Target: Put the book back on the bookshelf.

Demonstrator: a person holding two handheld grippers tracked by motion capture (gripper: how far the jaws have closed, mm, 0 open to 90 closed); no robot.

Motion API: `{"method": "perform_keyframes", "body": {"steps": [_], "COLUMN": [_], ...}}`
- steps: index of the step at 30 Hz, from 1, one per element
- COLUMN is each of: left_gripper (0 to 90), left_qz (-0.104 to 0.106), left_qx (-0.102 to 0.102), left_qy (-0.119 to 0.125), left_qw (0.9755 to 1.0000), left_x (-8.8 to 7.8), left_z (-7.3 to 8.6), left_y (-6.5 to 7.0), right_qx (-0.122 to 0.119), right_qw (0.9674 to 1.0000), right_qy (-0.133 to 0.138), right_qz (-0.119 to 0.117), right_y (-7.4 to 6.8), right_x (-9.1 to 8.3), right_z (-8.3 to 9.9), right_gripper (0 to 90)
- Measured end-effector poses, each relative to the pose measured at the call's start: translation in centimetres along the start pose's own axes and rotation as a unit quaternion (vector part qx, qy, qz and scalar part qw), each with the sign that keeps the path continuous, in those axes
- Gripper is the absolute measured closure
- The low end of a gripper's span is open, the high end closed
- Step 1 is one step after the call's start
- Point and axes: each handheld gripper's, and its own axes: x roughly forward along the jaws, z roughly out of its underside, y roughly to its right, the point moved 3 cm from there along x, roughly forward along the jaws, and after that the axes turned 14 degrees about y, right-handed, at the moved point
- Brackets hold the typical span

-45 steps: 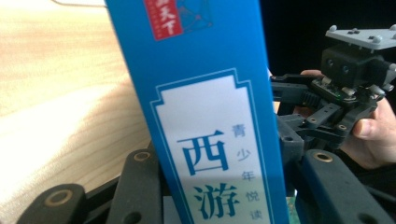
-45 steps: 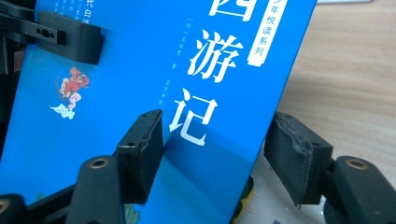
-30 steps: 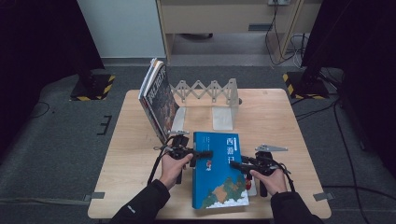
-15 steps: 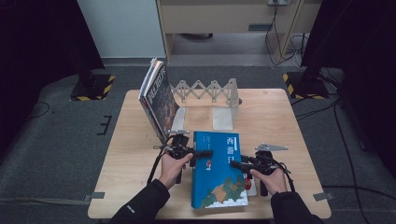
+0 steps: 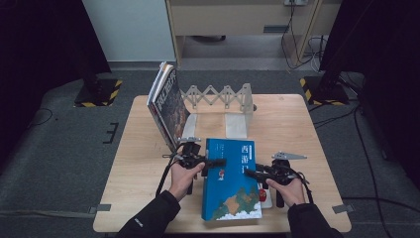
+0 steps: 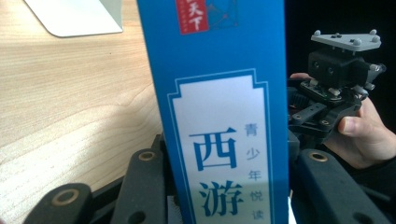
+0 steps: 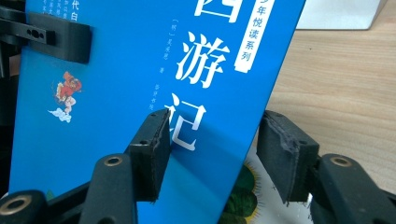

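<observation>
Already both sets of jaws had been closing on the blue book. The left gripper clasped its spine edge; the right gripper straddled the opposite edge, one pad on the cover, grip unclear. The book looked ready to be lifted. Behind it stood the folding rack with leaning books; under it lay another book.
</observation>
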Motion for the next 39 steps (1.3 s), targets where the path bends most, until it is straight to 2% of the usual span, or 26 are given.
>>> {"method": "perform_keyframes", "body": {"steps": [8, 15, 20, 22, 24, 27, 28, 34, 36, 39], "left_gripper": [60.0, 60.5, 60.9, 61.0, 61.1, 61.1, 61.1, 61.1, 61.0, 61.0], "left_qz": [0.001, 0.004, 0.006, 0.008, 0.011, 0.010, 0.011, 0.010, 0.004, 0.004], "left_qx": [0.007, 0.017, 0.025, 0.031, 0.048, 0.054, 0.061, 0.062, 0.061, 0.056], "left_qy": [0.008, 0.016, 0.027, 0.032, 0.040, 0.043, 0.049, 0.049, 0.047, 0.047], "left_qw": [0.9999, 0.9997, 0.9993, 0.9990, 0.9980, 0.9976, 0.9969, 0.9969, 0.9970, 0.9973], "left_x": [-0.2, -0.5, -0.4, -0.4, -0.5, -0.5, -0.7, -1.0, -0.9, -1.0], "left_z": [-0.4, -1.1, -1.8, -2.1, -2.5, -2.8, -2.9, -2.6, -2.3, -2.3], "left_y": [0.3, 0.8, 1.2, 1.5, 2.0, 2.3, 2.4, 2.1, 1.7, 1.5], "right_qx": [-0.007, -0.004, -0.015, -0.018, -0.022, -0.024, -0.029, -0.030, -0.019, -0.014], "right_qw": [1.0000, 0.9998, 0.9996, 0.9994, 0.9991, 0.9989, 0.9986, 0.9972, 0.9970, 0.9974], "right_qy": [0.006, 0.017, 0.023, 0.028, 0.035, 0.041, 0.045, 0.068, 0.074, 0.068], "right_qz": [-0.004, -0.008, -0.006, -0.006, -0.005, -0.005, -0.005, -0.009, -0.015, -0.016], "right_y": [-0.1, -0.1, -0.2, -0.2, -0.2, -0.2, -0.4, -0.4, -0.2, 0.0], "right_x": [0.0, -0.1, -0.1, -0.2, -0.3, -0.3, -0.2, -0.1, 0.0, 0.1], "right_z": [-0.6, -1.1, -1.9, -2.2, -2.5, -2.9, -3.2, -3.2, -2.8, -2.6], "right_gripper": [47.8, 51.0, 51.4, 52.1, 52.7, 53.0, 53.0, 53.4, 48.9, 47.2]}}
